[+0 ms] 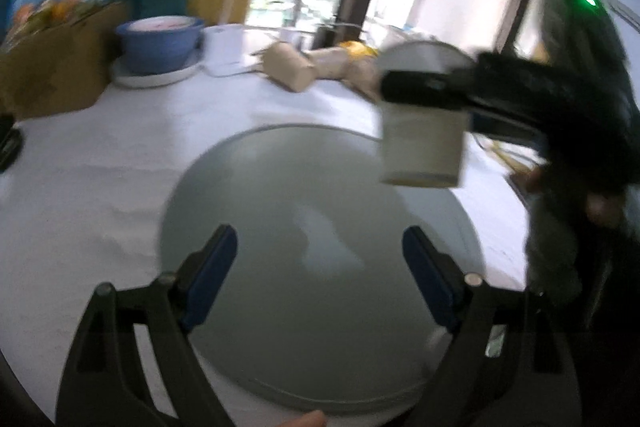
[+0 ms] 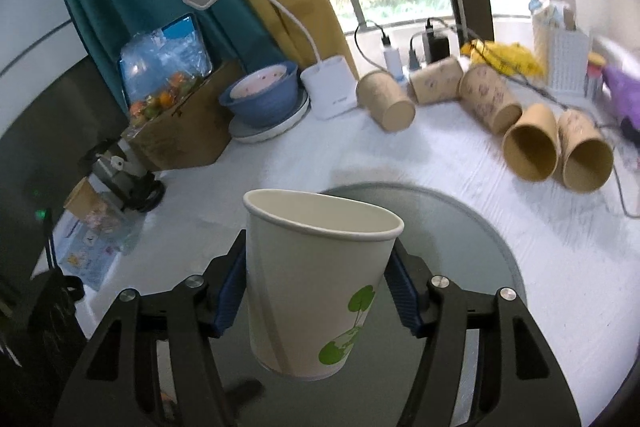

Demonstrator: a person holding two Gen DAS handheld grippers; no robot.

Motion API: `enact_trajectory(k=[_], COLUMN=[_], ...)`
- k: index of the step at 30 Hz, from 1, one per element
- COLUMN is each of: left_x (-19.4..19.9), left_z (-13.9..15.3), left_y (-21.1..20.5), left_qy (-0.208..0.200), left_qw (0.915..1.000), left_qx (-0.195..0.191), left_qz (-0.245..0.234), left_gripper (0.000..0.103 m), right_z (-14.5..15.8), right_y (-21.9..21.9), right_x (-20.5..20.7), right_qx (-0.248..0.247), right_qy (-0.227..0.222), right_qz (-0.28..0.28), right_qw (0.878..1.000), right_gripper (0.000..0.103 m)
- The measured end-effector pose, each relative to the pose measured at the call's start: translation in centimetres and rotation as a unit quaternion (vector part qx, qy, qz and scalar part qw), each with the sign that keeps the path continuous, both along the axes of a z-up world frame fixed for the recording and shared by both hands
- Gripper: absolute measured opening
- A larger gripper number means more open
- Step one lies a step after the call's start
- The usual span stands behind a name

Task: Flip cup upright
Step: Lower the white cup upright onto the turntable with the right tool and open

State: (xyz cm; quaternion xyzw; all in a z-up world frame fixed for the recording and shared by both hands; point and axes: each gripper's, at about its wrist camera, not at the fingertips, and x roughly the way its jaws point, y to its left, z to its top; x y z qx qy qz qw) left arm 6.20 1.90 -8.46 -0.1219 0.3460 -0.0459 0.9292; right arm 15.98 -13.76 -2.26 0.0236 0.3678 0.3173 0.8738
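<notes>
My right gripper (image 2: 316, 287) is shut on a white paper cup (image 2: 308, 287) with a green print. The cup is mouth up, tilted a little, held above a round grey glass tray (image 2: 480, 239). In the left wrist view the same cup (image 1: 420, 143) hangs in the right gripper's black fingers (image 1: 424, 89) above the tray's far right edge (image 1: 280, 187). My left gripper (image 1: 320, 267) is open and empty, low over the near part of the tray.
Several brown paper cups (image 2: 536, 143) lie on their sides at the back right of the white table (image 2: 560, 287). A white desk lamp (image 2: 332, 87), stacked bowls on a plate (image 2: 264, 99) and a cardboard box (image 2: 188, 131) stand at the back left. Chargers and cables (image 2: 436, 43) lie by the window.
</notes>
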Motion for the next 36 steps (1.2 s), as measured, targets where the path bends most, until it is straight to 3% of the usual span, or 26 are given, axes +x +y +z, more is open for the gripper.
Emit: enact_trajectory(k=[8, 19, 36], left_x=[1.4, 2.1, 2.2], left_z=[0.4, 0.7, 0.4], left_y=[3.5, 5.5, 5.7], left_qy=[-0.018, -0.031, -0.032], left_qw=[0.9979, 0.9944, 0.9940], left_qx=[-0.006, -0.033, -0.039], left_qz=[0.062, 0.096, 0.097], left_gripper=[0.086, 0.086, 0.086], right_z=[-0.8, -3.4, -5.5], right_y=[0.9, 2.7, 2.7], right_x=[-1.8, -3.7, -3.4], right_qx=[-0.055, -0.123, -0.166], right_qy=[-0.103, -0.166, -0.152], right_qz=[-0.020, -0.009, 0.000], right_qw=[0.993, 0.978, 0.974], right_gripper=[0.066, 0.066, 0.069])
